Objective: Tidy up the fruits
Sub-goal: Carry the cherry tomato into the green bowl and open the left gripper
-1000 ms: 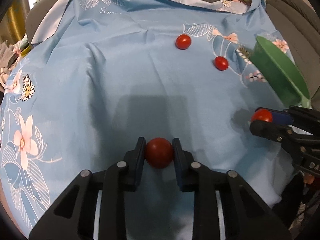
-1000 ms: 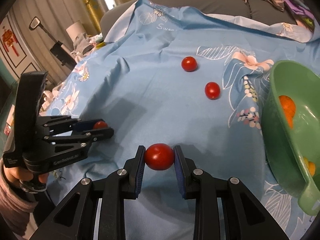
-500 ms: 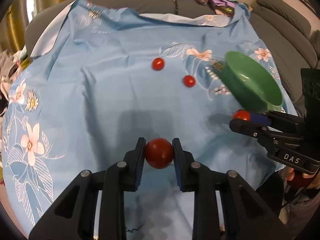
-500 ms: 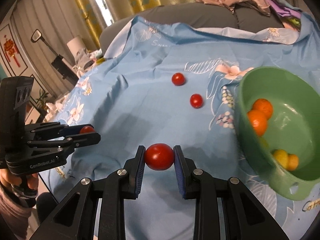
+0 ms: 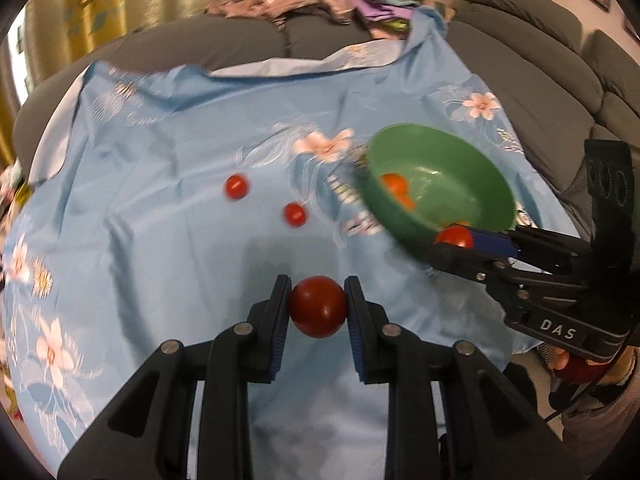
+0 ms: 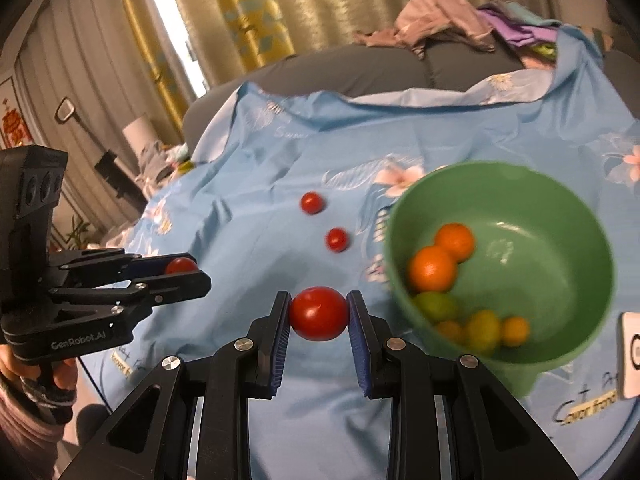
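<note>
the left gripper (image 5: pixel 319 307) is clamped on a round dark red tomato (image 5: pixel 318 306), held above the pale blue floral cloth (image 5: pixel 168 208). the right gripper (image 6: pixel 319 314) grips a second glossy red tomato (image 6: pixel 319 313). at its 2 o'clock sits the green plastic bowl (image 6: pixel 560 208) of oranges (image 6: pixel 432 268). two small red loose tomatoes (image 6: pixel 312 203) lie at 12 o'clock on the cloth, near each other but apart.

each view looks forward along its own fingers, down over the cloth (image 5: pixel 168 208) from close above. the left view faces from the left, the right from the right; each sees the other tool. both share the bowl (image 6: pixel 568 216) and two loose tomatoes.
</note>
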`<state>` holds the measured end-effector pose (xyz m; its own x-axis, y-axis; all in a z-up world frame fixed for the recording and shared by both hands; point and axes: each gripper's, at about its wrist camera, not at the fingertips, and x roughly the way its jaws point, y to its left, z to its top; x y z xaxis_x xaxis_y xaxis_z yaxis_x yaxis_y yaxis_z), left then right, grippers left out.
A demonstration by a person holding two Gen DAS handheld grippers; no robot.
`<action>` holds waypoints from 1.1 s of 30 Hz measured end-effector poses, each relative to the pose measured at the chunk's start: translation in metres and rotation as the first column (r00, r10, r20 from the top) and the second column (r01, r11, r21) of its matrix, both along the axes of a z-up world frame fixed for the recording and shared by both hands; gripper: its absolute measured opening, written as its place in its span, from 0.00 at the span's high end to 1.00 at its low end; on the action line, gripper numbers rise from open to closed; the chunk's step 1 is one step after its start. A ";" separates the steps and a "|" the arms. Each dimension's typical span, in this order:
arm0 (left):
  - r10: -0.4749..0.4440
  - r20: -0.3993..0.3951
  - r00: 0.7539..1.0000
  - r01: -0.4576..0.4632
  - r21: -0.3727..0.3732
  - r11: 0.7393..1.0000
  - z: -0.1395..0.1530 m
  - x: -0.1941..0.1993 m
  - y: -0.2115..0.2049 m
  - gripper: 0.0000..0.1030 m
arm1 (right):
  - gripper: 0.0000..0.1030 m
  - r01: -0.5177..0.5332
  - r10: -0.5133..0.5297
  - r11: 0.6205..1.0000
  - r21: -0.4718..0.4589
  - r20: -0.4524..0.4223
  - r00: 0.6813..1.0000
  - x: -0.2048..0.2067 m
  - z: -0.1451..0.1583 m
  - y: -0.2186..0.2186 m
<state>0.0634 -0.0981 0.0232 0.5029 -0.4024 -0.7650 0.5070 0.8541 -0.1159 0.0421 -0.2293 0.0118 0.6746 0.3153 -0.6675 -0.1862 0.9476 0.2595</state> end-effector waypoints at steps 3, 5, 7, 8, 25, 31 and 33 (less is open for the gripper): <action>-0.043 0.016 0.999 0.043 0.002 0.999 0.006 0.004 -0.022 0.74 | 0.71 0.039 -0.039 0.999 -0.008 0.023 0.999 -0.002 0.006 -0.016; -0.070 0.024 0.997 0.070 0.002 0.998 0.009 0.007 -0.036 0.74 | 0.71 0.069 -0.068 0.998 -0.012 0.037 0.997 -0.002 0.011 -0.028; -0.100 0.028 0.995 0.100 0.001 0.995 0.011 0.010 -0.050 0.74 | 0.71 0.090 -0.089 0.996 -0.017 0.045 0.995 -0.003 0.013 -0.037; -0.115 0.031 0.993 0.115 0.003 0.993 0.012 0.012 -0.058 0.74 | 0.71 0.099 -0.098 0.995 -0.017 0.047 0.994 -0.003 0.014 -0.041; -0.219 -0.030 0.975 0.221 0.049 0.974 -0.011 0.040 -0.136 0.74 | 0.71 0.204 -0.201 0.977 -0.055 0.043 0.979 0.006 0.000 -0.086; -0.229 -0.037 0.973 0.232 0.087 0.969 -0.022 0.045 -0.148 0.74 | 0.71 0.231 -0.229 0.969 -0.089 0.031 0.973 0.010 -0.006 -0.091; -0.227 -0.043 0.973 0.230 0.099 0.968 -0.026 0.047 -0.150 0.74 | 0.71 0.238 -0.237 0.966 -0.100 0.020 0.971 0.012 -0.009 -0.092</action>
